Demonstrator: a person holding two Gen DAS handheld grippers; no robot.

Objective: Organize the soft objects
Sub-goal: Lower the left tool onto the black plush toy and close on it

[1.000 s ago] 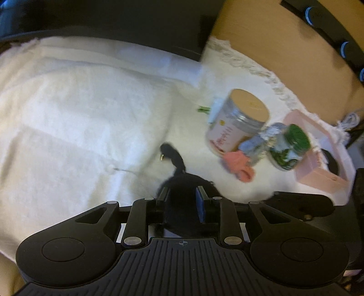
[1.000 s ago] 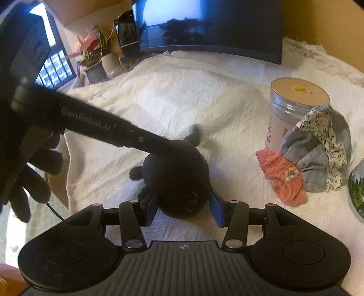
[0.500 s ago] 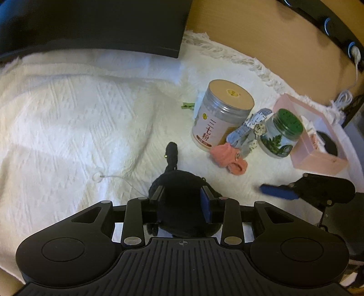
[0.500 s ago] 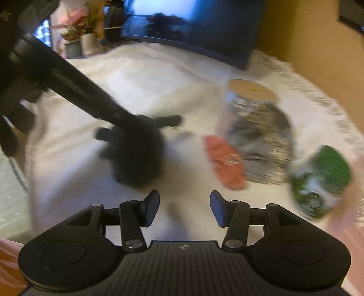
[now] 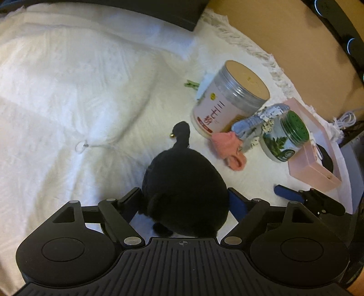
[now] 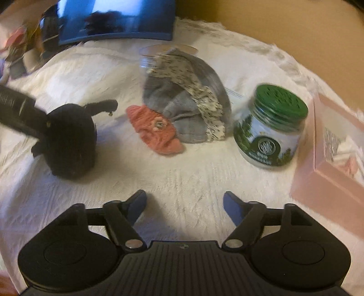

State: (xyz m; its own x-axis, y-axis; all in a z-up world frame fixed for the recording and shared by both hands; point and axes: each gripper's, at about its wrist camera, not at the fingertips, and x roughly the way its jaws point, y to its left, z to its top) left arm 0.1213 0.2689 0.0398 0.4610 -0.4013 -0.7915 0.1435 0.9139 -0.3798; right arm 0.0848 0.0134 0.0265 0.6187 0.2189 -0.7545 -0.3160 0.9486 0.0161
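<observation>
A black plush toy with a thin tail lies on the white cloth. My left gripper straddles it; its jaws are opening wide and the pads stand off the plush. One of its fingers lies across the plush in the right wrist view. My right gripper hovers over bare cloth to the right of the plush, jaws opening, nothing between them. A pink knitted sock and a grey sock with a patterned band lie beyond it.
A tall jar with a tan lid stands behind the socks, a green-lidded jar to their right. A pink box sits at the right edge. A dark screen borders the cloth at the back.
The right gripper left the plush, swung right toward the socks and jars, and widened. The left gripper sank a little and its jaws spread from a grip on the plush to wide apart.
</observation>
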